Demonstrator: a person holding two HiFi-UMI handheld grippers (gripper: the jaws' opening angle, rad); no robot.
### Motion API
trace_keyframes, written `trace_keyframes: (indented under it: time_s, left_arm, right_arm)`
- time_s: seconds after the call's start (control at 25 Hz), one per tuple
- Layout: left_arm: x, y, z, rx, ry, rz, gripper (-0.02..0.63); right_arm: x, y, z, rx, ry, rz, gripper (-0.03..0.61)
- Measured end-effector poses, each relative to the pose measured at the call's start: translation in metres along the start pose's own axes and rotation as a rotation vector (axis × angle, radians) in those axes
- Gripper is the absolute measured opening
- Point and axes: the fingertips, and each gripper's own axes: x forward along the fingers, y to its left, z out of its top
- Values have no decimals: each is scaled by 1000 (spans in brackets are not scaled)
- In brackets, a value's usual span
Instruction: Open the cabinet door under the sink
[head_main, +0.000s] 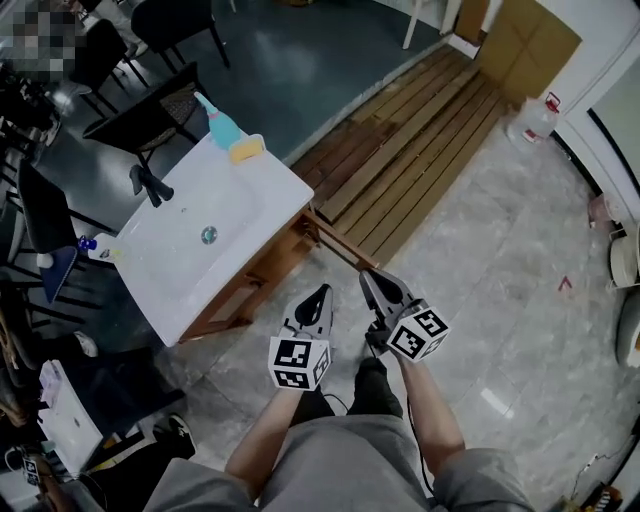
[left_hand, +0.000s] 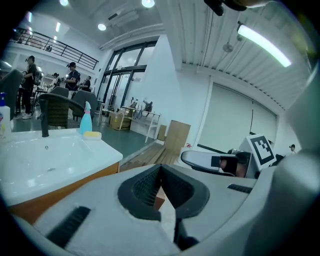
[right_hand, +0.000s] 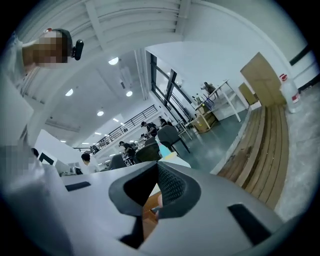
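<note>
A white sink (head_main: 245, 205) tops a wooden cabinet (head_main: 262, 282) at the left of the head view. The cabinet door (head_main: 335, 241) stands swung out to the right, seen edge-on from above. My right gripper (head_main: 369, 276) is shut, its tips just beyond the door's free end, with nothing seen held. My left gripper (head_main: 320, 293) is shut beside it, in front of the cabinet. In the left gripper view the left gripper (left_hand: 161, 189) points past the sink (left_hand: 55, 155). Wood shows through the slit of the right gripper (right_hand: 152, 201) in its own view.
A black tap (head_main: 150, 185), a blue bottle (head_main: 222, 125) and a yellow sponge (head_main: 246, 148) sit on the sink. Wooden decking (head_main: 420, 140) runs behind the door. Black chairs (head_main: 150, 115) stand at the left, cardboard (head_main: 530, 45) at the back wall. My legs are below.
</note>
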Motion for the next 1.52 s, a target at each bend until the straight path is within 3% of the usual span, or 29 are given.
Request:
trace_keyframes:
  time_s: [0.28, 0.8, 1.08, 1.52]
  left_arm:
    - [-37, -7, 52, 39, -80, -6, 8]
    - [-63, -8, 129, 127, -208, -12, 8]
    - [-69, -17, 154, 168, -267, -33, 9]
    - [-66, -36, 160, 159, -272, -71, 9]
  right_arm:
    - [-7, 53, 36, -56, -51, 18, 9]
    - [-7, 105, 97, -177, -140, 45, 9]
    - [-12, 125, 122, -302, -172, 47, 9]
    - [-17, 120, 125, -282, -164, 33, 9]
